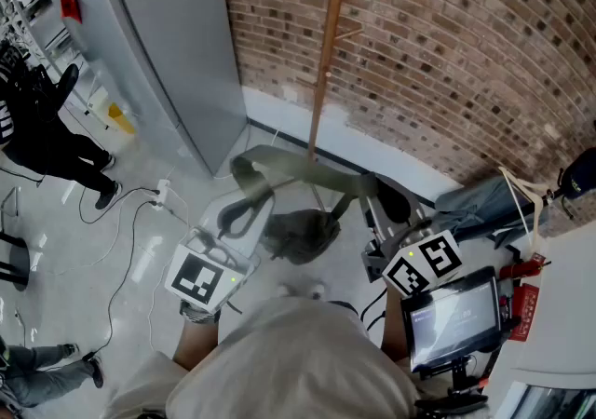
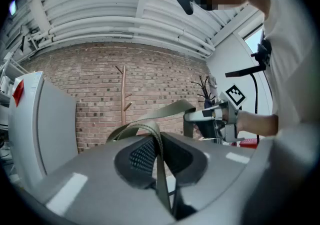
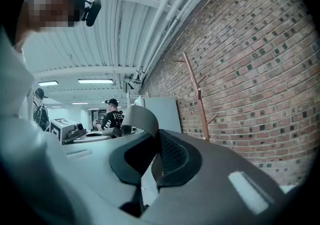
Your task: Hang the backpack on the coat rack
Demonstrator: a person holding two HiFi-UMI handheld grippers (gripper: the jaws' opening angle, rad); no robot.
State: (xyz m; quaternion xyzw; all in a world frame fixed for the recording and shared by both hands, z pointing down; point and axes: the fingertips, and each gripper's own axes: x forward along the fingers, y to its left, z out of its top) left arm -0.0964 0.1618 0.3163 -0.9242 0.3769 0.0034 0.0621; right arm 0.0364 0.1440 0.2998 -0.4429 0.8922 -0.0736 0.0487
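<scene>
An olive-green backpack (image 1: pixel 300 236) hangs in the air between my two grippers, in front of the wooden coat rack (image 1: pixel 326 54). Its strap (image 1: pixel 307 170) stretches from one gripper to the other. My left gripper (image 1: pixel 233 220) is shut on a loop of the strap, and in the left gripper view the webbing (image 2: pixel 156 141) runs pinched between the jaws. My right gripper (image 1: pixel 374 222) is shut on the other end of the strap (image 3: pixel 141 119). The rack's pole (image 2: pixel 123 94) with its pegs (image 3: pixel 197 94) stands against the brick wall, ahead of both grippers.
A tall grey cabinet (image 1: pixel 168 45) stands left of the rack. Cables and a power strip (image 1: pixel 160 195) lie on the floor. A person in black (image 1: pixel 37 119) is at the far left. A screen on a stand (image 1: pixel 452 319) and a cloth pile (image 1: pixel 484 203) are at the right.
</scene>
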